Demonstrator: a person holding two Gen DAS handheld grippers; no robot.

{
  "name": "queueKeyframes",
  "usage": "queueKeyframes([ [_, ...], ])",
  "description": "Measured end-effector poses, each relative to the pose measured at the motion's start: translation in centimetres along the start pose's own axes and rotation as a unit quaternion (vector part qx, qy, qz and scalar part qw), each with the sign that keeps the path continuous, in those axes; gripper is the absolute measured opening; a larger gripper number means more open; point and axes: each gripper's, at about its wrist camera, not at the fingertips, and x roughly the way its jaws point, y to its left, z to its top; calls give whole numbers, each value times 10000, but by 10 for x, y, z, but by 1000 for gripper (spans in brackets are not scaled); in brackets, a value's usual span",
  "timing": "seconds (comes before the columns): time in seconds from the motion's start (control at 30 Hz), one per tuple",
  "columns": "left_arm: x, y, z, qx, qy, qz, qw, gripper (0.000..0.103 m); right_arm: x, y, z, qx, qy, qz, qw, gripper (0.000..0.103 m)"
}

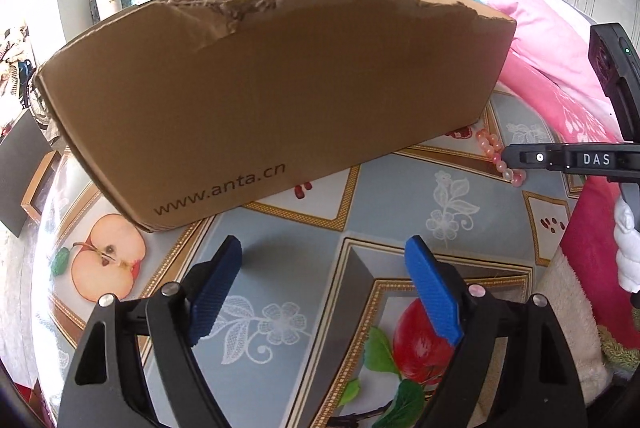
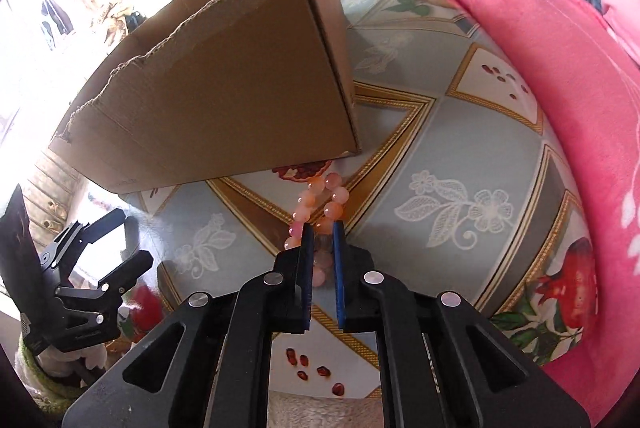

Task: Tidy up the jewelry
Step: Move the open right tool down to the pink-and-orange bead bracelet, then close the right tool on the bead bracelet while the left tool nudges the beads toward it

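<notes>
Since box point(image 2: 224, 80) storage awaits, right gripper point(image 2: 323, 228) pinches bead bracelet point(image 2: 326, 200) on desk point(image 2: 460, 148); left gripper point(image 1: 324, 252) gapes empty.

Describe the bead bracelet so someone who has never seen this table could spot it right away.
Find the big brown cardboard box standing on the fruit-patterned tablecloth. Just off its near right corner, towards the pink blanket, lies the bead bracelet, with the right gripper shut on its near end. It is the only loose object there: a string of glossy round pink and peach beads.

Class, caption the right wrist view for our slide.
Right tongs shut on a pink bead bracelet beside the cardboard box.
</notes>
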Motion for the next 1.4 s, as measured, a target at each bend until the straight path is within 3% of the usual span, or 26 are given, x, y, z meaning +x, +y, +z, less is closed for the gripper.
queueKeyframes([
  [0.33,-5,25,-4,-332,51,269,9991,84,13,45,-8,-301,339,648,9969,7],
  [0.6,-5,31,-5,-384,71,294,9988,85,29,57,2,-274,547,1027,9928,7],
  [1.4,-7,24,-9,-726,-181,213,9970,92,33,53,12,90,504,915,9945,7],
])
